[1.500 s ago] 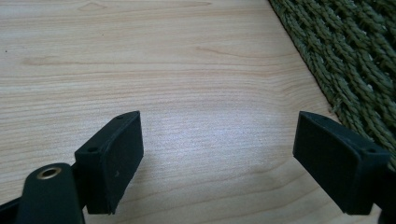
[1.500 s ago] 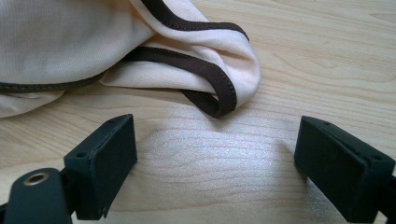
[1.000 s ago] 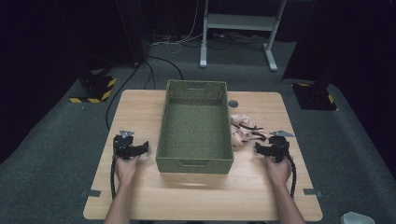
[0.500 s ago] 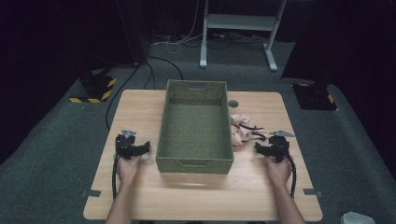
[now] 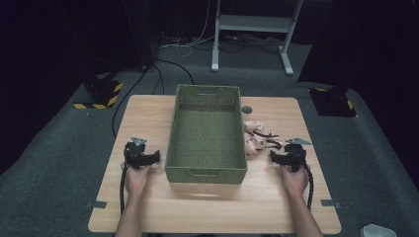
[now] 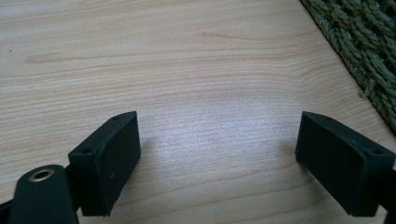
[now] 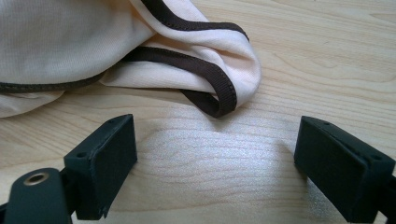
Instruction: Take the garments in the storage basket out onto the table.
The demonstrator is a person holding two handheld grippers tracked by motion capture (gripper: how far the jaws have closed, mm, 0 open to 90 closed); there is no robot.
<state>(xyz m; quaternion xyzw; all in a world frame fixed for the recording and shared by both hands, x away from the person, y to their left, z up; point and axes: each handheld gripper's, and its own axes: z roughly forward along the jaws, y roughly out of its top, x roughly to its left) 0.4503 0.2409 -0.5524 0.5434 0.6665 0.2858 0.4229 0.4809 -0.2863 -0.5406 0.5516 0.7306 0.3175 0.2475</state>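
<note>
A: We start left of the rectangular green woven basket [image 5: 206, 129], which sits mid-table on the pale wooden table [image 5: 148, 111]; what do we see there?

B: We see the left black two-jaw gripper [image 5: 142, 157] just beside the basket's near left corner, held in the person's left hand [image 5: 135, 177]; in its own view [image 6: 219, 156] its jaws stand wide apart over bare wood, gripping nothing, with the basket's weave [image 6: 362, 51] at the upper right.

A: And inside the basket?

B: We can make out nothing in it but its woven floor; on its right, touching its side wall, lies a crumpled pale peach cloth with dark brown trim [image 5: 259, 138].

A: And right of that?

B: We see the right black two-jaw gripper [image 5: 285, 158] near the basket's near right corner, in the right hand [image 5: 294, 178]; its jaws too are spread wide and empty [image 7: 217, 158], with the cloth's trimmed fold [image 7: 140, 42] just beyond them, not touching.
</note>
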